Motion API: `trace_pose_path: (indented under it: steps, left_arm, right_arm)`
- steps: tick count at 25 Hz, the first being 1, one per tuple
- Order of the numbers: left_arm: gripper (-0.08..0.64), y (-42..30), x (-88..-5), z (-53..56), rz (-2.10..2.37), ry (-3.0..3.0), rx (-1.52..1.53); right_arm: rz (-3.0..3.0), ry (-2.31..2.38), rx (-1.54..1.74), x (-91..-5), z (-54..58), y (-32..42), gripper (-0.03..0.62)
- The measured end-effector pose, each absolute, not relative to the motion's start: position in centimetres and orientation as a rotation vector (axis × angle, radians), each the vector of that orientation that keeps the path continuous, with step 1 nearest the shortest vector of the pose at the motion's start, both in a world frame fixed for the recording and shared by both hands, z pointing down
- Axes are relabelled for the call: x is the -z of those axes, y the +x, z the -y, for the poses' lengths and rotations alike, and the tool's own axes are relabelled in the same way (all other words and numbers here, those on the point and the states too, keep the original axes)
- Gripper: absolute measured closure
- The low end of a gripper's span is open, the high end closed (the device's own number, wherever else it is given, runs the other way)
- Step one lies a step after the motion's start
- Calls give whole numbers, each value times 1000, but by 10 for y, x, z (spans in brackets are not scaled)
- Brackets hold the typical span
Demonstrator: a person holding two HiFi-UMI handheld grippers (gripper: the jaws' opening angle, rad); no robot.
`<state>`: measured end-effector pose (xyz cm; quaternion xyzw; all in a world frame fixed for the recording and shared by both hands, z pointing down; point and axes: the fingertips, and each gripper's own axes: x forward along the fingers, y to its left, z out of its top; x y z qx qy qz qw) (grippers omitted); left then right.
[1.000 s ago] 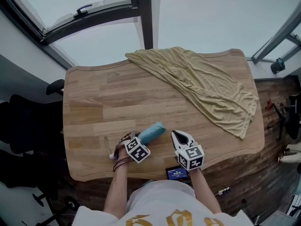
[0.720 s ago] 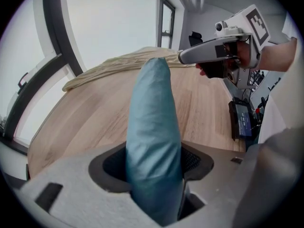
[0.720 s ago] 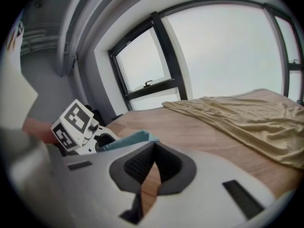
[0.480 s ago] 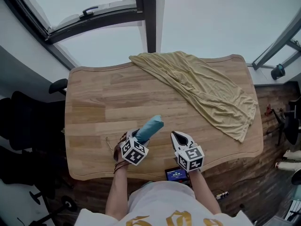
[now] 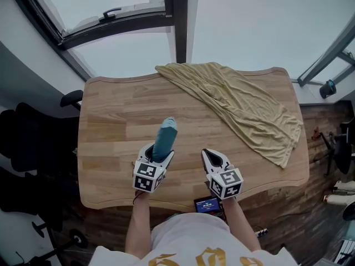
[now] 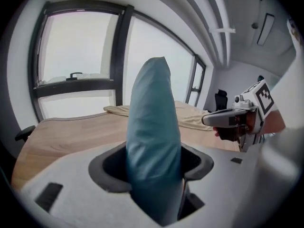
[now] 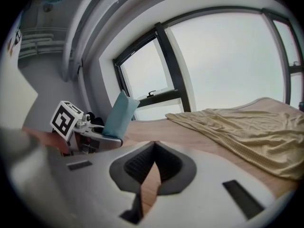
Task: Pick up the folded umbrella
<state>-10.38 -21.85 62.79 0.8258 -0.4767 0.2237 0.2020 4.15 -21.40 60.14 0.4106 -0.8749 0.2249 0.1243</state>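
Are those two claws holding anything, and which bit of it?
The left gripper clamps the umbrella near its near end; the rest sticks out forward. The right gripper holds nothing.

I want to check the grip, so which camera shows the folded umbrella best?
The left gripper view: the blue folded umbrella fills the frame's middle, clamped in the left claw. In the head view the umbrella is small, seen from above. The right gripper view catches only its upper part, off to the left.

Umbrella [image 5: 165, 139] now aloft, nearly upright
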Motion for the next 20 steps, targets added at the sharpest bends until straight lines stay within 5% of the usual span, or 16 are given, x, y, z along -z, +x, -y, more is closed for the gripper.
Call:
trace_pose_path:
  steps: [20]
  left_arm:
    - [268, -124, -528, 178, 1494, 2410, 27]
  right_arm:
    - [2660, 1402, -412, -523, 204, 36, 583]
